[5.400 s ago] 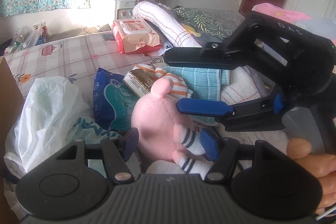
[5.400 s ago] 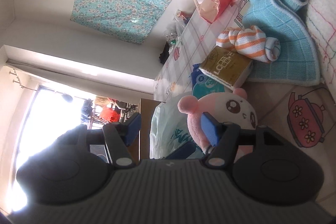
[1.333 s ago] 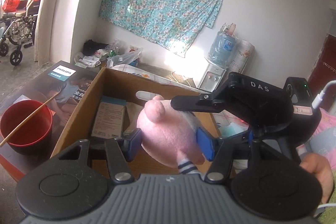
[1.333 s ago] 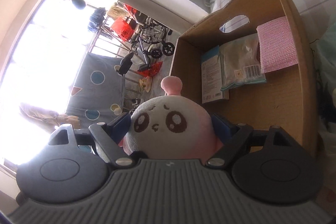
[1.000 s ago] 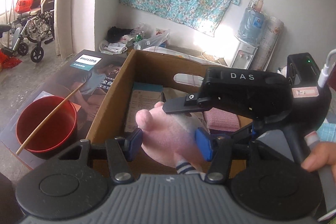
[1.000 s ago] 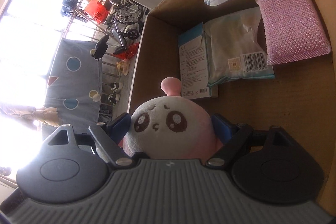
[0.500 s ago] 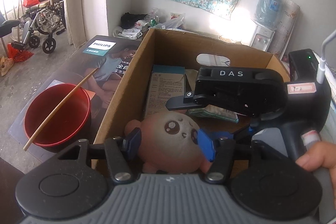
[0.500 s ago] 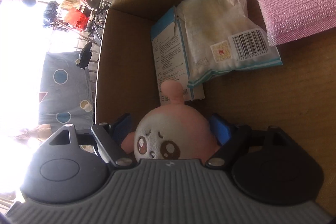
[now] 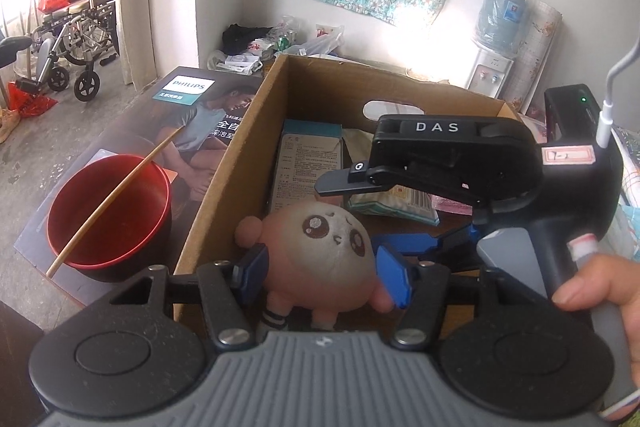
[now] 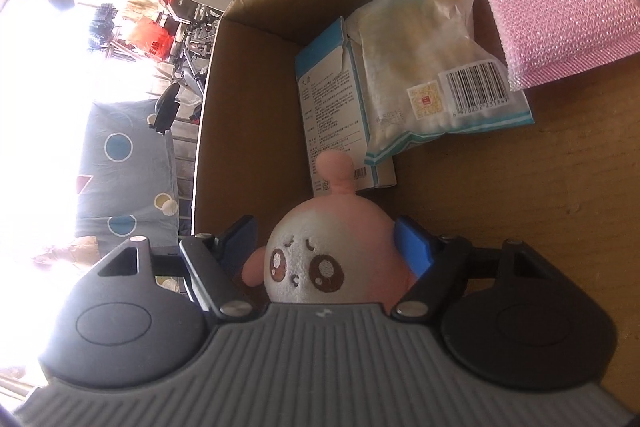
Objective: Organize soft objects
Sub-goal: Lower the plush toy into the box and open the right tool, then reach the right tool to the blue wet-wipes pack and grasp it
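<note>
Toy: we saw the plush [image 9: 320, 251] low in the box [image 9: 236, 163], frame centre.
Left fingers [image 9: 322, 277]: we saw them grasping the plush.
Right fingers [image 10: 326, 247]: closing, plush between; grip we could not tell.

Box floor [image 10: 500, 187] bare nearside; packets [image 10: 432, 67] crowd the far wall

left gripper [image 9: 324, 277] is angling downward, pads flanking the toy [image 9: 320, 259]. right gripper [image 10: 326, 247] is angling downward too, jaws closing around the same toy. a hand [image 9: 600, 291] is gripping its handle.
</note>
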Demonstrator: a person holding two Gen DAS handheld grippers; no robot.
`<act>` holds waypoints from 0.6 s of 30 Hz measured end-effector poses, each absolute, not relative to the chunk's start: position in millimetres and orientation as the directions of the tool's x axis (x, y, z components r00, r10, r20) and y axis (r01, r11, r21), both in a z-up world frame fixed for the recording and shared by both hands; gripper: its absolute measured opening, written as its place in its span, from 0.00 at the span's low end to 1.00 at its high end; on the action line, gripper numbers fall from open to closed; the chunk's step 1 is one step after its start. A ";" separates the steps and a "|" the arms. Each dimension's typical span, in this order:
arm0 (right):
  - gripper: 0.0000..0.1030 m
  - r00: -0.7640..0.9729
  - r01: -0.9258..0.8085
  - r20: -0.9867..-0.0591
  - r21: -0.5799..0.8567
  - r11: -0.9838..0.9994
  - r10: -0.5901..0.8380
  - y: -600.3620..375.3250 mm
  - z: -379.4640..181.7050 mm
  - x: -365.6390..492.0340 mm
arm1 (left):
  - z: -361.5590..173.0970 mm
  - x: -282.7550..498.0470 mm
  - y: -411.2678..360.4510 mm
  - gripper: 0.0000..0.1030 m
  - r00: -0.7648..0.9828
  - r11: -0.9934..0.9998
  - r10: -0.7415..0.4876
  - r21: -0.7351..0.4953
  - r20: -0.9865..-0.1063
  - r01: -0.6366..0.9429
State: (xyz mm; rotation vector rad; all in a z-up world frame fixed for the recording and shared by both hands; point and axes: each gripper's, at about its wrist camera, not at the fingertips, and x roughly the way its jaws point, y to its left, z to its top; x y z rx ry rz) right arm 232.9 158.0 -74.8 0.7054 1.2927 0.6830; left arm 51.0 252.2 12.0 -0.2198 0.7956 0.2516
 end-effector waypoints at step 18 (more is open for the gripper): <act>0.74 0.437 -0.273 -0.414 0.785 0.557 0.798 34.1 40.7 182.0 | 53.2 46.8 188.1 0.67 0.781 0.975 -0.019 -0.186 -0.624 -0.125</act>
